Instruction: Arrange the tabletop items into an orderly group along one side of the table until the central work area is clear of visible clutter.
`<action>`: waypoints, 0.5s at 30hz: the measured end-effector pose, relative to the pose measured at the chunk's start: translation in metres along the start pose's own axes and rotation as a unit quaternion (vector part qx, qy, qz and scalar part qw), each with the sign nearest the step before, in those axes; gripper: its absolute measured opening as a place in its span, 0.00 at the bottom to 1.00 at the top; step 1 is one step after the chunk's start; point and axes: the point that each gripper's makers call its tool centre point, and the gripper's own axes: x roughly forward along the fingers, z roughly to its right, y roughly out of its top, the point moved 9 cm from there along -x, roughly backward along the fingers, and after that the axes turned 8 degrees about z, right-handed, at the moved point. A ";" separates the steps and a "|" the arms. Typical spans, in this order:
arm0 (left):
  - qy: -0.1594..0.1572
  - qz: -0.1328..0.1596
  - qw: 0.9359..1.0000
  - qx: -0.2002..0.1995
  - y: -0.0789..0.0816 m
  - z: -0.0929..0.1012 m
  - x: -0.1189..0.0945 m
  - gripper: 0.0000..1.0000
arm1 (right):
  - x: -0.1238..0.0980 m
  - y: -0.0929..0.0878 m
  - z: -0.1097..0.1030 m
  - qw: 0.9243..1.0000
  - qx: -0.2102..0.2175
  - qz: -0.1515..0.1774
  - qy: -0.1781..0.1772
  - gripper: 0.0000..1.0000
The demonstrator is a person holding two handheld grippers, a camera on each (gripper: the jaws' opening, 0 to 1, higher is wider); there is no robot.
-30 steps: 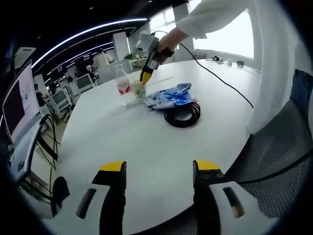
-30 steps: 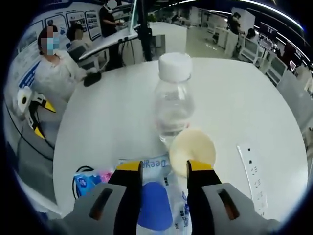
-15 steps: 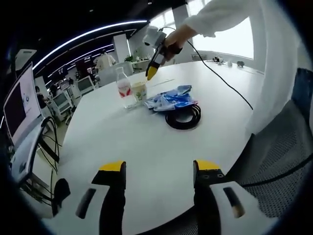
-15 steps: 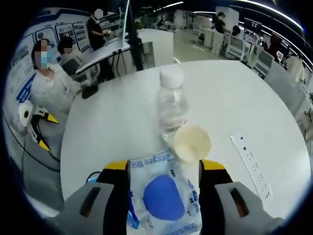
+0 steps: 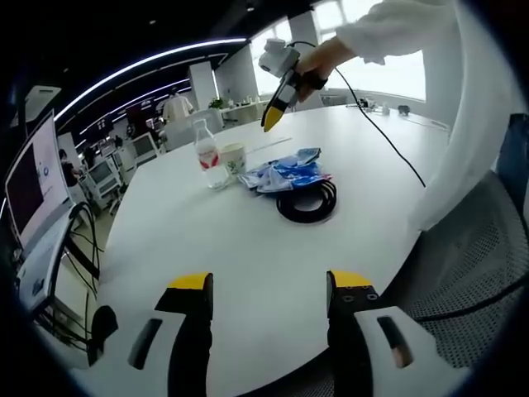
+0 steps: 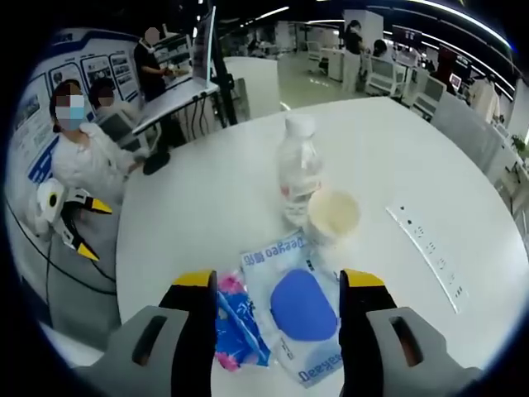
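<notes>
both grippers are standing spread and holding nothing: the right gripper [image 6: 278, 285] is hovering above the tissue packs [image 6: 289, 310], which are lying beside the bottle [image 6: 298, 169] and cup [image 6: 332, 217]; the left gripper [image 5: 269, 285] is hovering over the white table [image 5: 223, 240].

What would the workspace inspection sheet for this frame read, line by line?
Surface: white round table, mostly bare near the left gripper.
Job's things: water bottle upright, paper cup beside it, tissue packs lying flat, coiled black cable next to them.
Clutter: white power strip lying apart from the group.
Grippers: left gripper open and empty, low over the near table edge; right gripper open and empty, raised above the tissue packs.
Cables: black cord trailing from the right gripper across the table.
Surroundings: open office with desks, monitors, bright windows; mesh chair at the table.
</notes>
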 end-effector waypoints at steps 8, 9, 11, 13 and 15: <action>-0.010 0.004 1.000 0.003 0.002 0.002 0.000 0.55 | -0.031 -0.018 -0.015 0.997 0.059 0.043 -0.026 0.57; -0.011 0.003 1.000 0.004 0.003 0.002 0.000 0.55 | -0.035 -0.022 -0.017 0.996 0.064 0.047 -0.030 0.56; -0.013 0.003 1.000 0.005 0.003 0.003 0.000 0.55 | -0.043 -0.029 -0.021 0.995 0.074 0.053 -0.038 0.56; -0.014 0.004 1.000 0.005 0.003 0.003 0.000 0.55 | -0.051 -0.036 -0.026 0.993 0.090 0.063 -0.045 0.56; -0.016 0.004 1.000 0.006 0.003 0.004 0.000 0.55 | -0.056 -0.041 -0.028 0.992 0.099 0.068 -0.047 0.56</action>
